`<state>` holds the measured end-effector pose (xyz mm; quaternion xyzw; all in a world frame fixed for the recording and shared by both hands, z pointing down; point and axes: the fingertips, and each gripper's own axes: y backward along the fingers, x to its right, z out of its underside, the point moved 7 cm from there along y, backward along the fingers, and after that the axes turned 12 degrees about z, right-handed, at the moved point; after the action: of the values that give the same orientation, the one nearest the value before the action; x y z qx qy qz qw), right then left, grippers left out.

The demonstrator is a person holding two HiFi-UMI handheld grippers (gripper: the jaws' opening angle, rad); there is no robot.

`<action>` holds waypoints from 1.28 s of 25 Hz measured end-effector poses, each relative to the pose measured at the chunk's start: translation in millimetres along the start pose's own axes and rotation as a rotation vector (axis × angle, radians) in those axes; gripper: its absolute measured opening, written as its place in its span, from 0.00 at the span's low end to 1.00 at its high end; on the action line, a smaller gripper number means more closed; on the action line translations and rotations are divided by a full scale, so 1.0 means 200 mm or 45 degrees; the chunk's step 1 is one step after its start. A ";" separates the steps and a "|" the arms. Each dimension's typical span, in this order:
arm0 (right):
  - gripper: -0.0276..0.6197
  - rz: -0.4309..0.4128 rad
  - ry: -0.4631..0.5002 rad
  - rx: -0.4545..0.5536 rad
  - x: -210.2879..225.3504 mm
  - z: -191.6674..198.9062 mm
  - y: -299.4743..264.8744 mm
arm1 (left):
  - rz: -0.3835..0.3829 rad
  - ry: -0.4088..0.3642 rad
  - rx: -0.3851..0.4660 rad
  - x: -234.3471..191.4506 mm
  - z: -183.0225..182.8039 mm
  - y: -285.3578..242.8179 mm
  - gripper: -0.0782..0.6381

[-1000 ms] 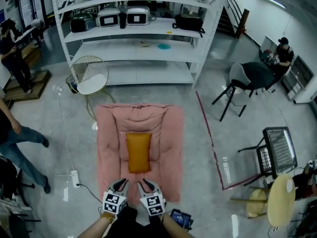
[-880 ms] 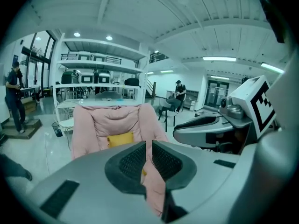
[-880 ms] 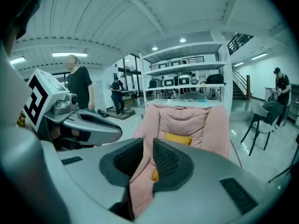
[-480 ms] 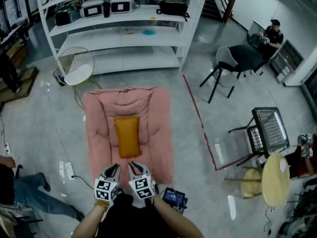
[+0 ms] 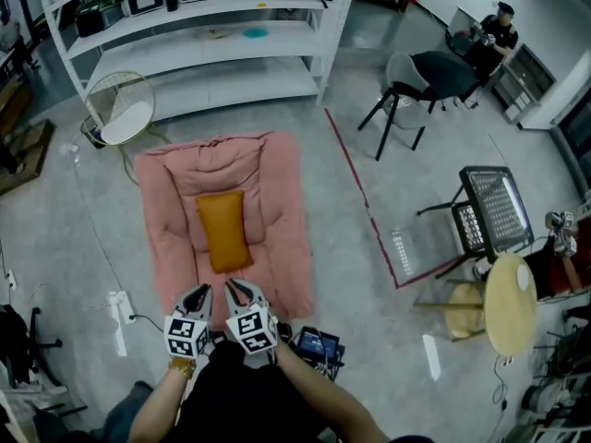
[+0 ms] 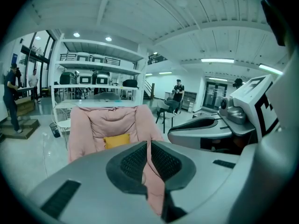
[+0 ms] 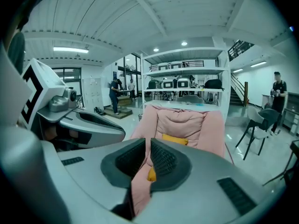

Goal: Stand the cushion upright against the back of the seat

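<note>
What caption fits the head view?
Seen from above, an orange rectangular cushion lies flat on a pink padded floor seat.

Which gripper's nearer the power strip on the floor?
Left. The left gripper sits just right of the power strip; the right gripper, jaws just closed empty, is beyond it.

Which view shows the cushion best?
Head view: the whole cushion lies flat on the seat. Both gripper views show only a foreshortened yellow strip of it.
</note>
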<state>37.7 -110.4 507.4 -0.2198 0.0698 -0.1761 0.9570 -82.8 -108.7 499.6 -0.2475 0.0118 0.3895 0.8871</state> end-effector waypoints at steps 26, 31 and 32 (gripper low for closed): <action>0.07 -0.026 -0.065 0.169 0.12 -0.08 0.20 | -0.063 -0.077 0.162 0.26 -0.15 0.07 0.14; 0.07 -0.019 -0.049 0.181 0.06 -0.06 0.27 | -0.044 -0.063 0.161 0.29 -0.11 0.13 0.14; 0.07 -0.011 -0.051 0.187 0.03 -0.06 0.29 | -0.040 -0.062 0.171 0.29 -0.09 0.16 0.14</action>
<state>59.3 -68.4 470.4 -0.1529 0.0368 -0.1805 0.9709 -62.0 -59.1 458.6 -0.1780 0.0124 0.3799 0.9076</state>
